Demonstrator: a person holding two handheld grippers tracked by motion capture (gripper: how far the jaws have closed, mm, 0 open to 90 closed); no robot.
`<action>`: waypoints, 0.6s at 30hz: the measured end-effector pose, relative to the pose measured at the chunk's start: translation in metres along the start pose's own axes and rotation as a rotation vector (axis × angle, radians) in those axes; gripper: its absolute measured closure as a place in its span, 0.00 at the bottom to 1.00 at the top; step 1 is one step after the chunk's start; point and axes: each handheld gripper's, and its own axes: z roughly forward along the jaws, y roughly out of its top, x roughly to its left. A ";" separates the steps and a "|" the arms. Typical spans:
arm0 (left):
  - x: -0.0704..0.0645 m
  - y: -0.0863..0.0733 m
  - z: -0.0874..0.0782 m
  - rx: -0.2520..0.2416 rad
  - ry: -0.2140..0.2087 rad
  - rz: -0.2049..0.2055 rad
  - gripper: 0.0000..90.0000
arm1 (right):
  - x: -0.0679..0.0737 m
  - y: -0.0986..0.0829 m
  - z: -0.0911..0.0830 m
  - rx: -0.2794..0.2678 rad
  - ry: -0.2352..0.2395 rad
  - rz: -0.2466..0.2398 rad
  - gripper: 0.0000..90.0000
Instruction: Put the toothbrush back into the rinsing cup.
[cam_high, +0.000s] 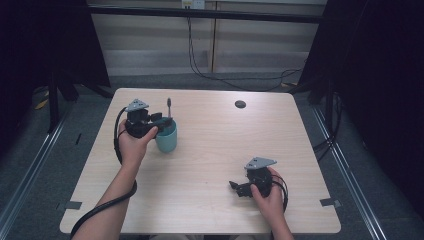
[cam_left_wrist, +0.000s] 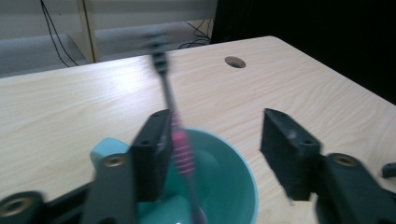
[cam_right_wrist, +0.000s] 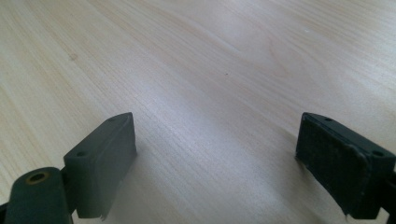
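Over the light wooden worktop (cam_high: 215, 165) in the high view, the left claw (cam_high: 161, 121) sits at the rim of a teal plastic cup (cam_high: 167, 140), from which a slim toothbrush with a dark head and pink grip (cam_high: 169, 106) stands upright. The right claw (cam_high: 239, 188) rests low on the near right of the worktop, well apart from the cup.

Left gripper view: the jaws stand apart, straddling the cup (cam_left_wrist: 219, 186). The toothbrush (cam_left_wrist: 180, 144) lies against the inner face of one jaw, its lower end inside the cup; motion blur hides the head.

Right gripper view: the jaws stand wide apart over bare worktop (cam_right_wrist: 196, 70), holding nothing.

Procedure note: the toothbrush appears seated in the cup. Keep the left jaws spread and lift straight up, so the pad beside the handle does not drag it or tip the cup.
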 end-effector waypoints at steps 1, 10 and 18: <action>0.000 0.000 0.000 0.000 0.000 0.000 0.44 | 0.000 0.000 0.000 0.000 0.000 0.000 0.13; -0.003 -0.014 -0.027 0.003 0.045 0.052 0.26 | 0.000 0.000 0.000 -0.002 0.005 -0.009 0.13; -0.005 -0.036 -0.038 0.004 0.039 0.040 0.24 | 0.000 0.000 0.000 -0.004 0.009 -0.016 0.13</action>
